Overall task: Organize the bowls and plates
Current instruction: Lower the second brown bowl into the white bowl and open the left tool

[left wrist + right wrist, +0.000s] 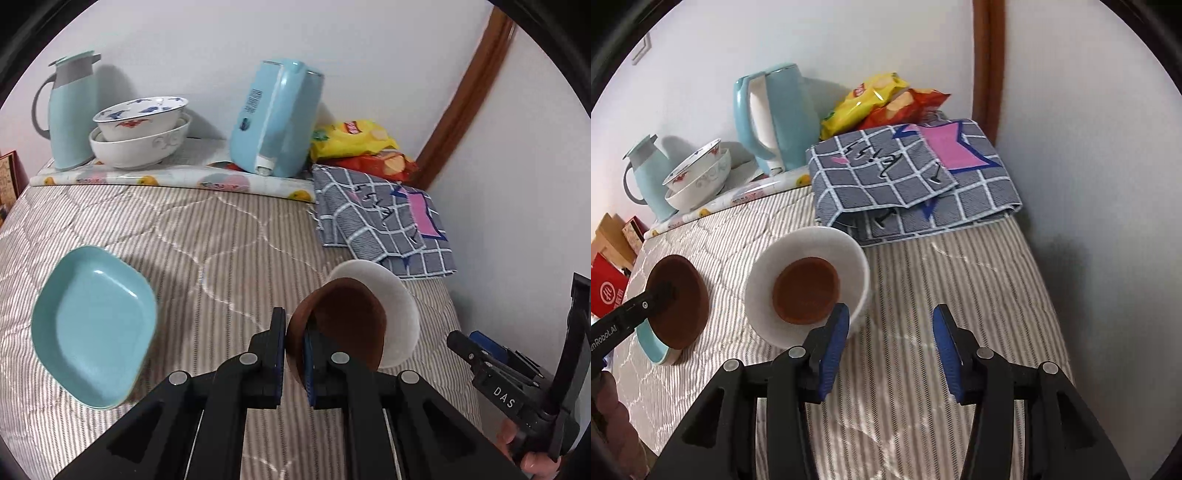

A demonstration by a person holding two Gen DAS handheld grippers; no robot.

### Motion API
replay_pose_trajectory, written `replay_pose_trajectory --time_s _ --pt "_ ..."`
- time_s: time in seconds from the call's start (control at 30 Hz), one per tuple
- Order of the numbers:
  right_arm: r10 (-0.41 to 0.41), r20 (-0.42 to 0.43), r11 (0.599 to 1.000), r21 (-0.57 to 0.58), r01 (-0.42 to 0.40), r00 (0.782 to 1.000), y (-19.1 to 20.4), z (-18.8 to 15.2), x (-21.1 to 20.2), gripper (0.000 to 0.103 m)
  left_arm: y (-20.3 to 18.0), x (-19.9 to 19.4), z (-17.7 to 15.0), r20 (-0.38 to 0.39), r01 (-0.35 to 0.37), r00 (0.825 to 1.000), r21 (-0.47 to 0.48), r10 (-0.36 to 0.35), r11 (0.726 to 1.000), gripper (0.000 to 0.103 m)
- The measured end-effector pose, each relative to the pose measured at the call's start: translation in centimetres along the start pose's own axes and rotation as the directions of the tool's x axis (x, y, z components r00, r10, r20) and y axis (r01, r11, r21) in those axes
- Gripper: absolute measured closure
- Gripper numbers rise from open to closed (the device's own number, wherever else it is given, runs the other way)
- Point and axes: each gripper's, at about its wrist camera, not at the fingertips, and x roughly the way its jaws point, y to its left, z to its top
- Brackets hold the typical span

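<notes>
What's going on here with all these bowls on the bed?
A person is sorting dishes with two handheld grippers. The left gripper is shut on the rim of a brown bowl, held above the teal plate. The right gripper is open and empty, near a white bowl holding another brown bowl.

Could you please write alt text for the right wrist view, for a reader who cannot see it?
The open right gripper hovers over a striped quilted surface, just right of a white bowl with a brown bowl nested inside. At left, the left gripper holds a second brown bowl above a light blue dish.
</notes>
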Motion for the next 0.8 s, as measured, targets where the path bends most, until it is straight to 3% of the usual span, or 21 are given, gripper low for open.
replay_pose_trajectory --time_s 0.8 --pt "-0.027 0.030 0.998 0.053 0.025 0.999 -4.5 -0.6 0.4 0.056 -4.8 5.7 0.3 -0.068 0.000 0.998 0.059 0.005 0.998 0.094"
